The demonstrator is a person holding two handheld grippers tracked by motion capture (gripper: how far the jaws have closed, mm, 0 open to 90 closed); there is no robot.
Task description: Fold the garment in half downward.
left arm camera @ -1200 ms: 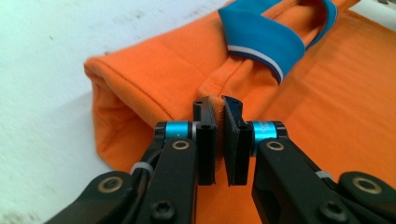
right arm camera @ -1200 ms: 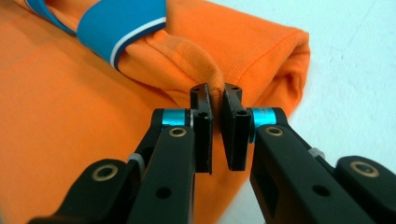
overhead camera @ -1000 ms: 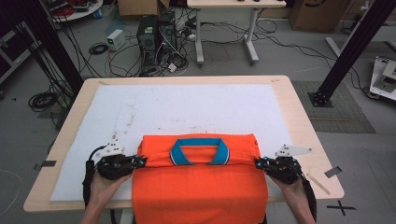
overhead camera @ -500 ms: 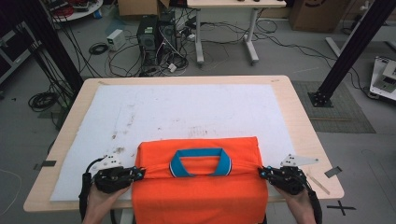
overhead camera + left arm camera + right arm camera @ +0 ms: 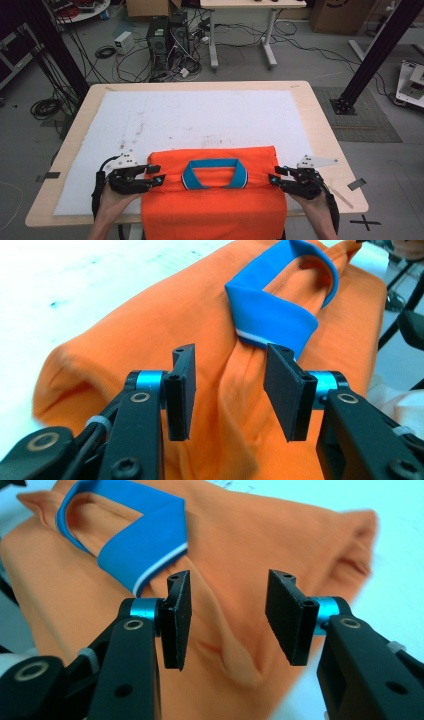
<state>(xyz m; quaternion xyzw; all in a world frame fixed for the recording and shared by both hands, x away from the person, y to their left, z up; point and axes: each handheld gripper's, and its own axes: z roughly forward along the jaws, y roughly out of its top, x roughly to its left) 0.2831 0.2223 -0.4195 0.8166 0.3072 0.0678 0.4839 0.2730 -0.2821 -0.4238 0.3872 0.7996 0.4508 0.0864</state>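
Now shirt (image 5: 215, 200) overhangs near table edge (image 5: 75, 220); mat (image 5: 200, 115) beyond bare.

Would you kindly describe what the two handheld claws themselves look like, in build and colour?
The left claw and right claw are matte black, each with two flat rectangular pads on blue metal collars, silver screws and rivets, a grey three-cornered plate on top, and a trailing black cable. No sleeves are visible.

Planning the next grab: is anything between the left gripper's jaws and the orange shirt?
Nothing visible. The left gripper stands with its jaws apart, just opened, directly over the orange shirt; bare fabric lies between them, with the blue collar just beyond.
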